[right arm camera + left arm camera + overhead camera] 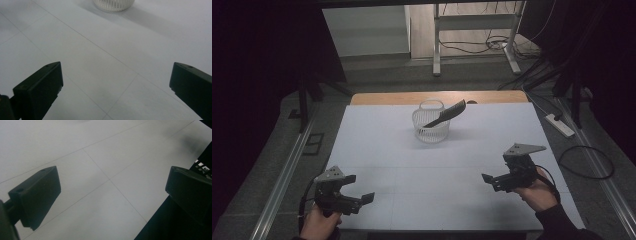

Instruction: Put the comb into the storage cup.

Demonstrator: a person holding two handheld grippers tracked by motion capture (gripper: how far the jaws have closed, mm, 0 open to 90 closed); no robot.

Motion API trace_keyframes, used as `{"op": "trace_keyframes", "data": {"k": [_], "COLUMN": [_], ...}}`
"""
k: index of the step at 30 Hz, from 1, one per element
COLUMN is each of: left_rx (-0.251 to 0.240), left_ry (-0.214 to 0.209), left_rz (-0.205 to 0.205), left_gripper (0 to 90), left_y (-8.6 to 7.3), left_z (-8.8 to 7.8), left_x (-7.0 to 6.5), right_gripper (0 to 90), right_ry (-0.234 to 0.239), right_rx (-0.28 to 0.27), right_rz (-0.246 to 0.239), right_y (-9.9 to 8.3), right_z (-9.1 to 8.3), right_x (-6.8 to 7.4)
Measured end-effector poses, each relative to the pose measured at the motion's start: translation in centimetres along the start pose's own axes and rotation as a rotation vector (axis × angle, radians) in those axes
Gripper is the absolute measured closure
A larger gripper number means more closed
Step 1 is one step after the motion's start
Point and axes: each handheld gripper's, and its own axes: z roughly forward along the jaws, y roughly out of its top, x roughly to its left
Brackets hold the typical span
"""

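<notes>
A white slotted basket (pixel 430 127) stands at the back middle of the white table (pixel 402 165). A flat black comb-like piece (pixel 447 114) leans in it, its upper end sticking out past the rim to the right. My left gripper (pixel 361 188) is held low at the front left corner, open, nothing between its jaws. In the left gripper view this gripper (pixel 112 195) looks down on bare table by the front edge. My right gripper (pixel 492 182) hovers at the front right, open and empty. From the right gripper (pixel 115 85) the basket's base (pixel 113 4) lies well ahead.
A wooden strip (pixel 439 97) edges the table's far side. On the floor to the right lie a white power strip (pixel 559 125) and a looped black cable (pixel 587 162). A metal rail (pixel 282 180) runs along the left. A white desk frame (pixel 437 45) stands behind.
</notes>
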Motion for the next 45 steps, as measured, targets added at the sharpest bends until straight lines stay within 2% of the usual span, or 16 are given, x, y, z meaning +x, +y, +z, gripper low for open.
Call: {"op": "trace_keyframes", "data": {"k": [45], "left_rx": [0.004], "left_ry": [0.002], "left_rz": [-0.005], "left_gripper": [0.5], "left_y": [0.0], "left_z": [0.0], "left_x": [0.0], "right_gripper": [0.0], "right_ry": [-0.083], "right_rx": [-0.006], "right_rz": [0.085], "right_y": [-5.0], "right_z": [-4.3], "right_x": [-1.5]}}
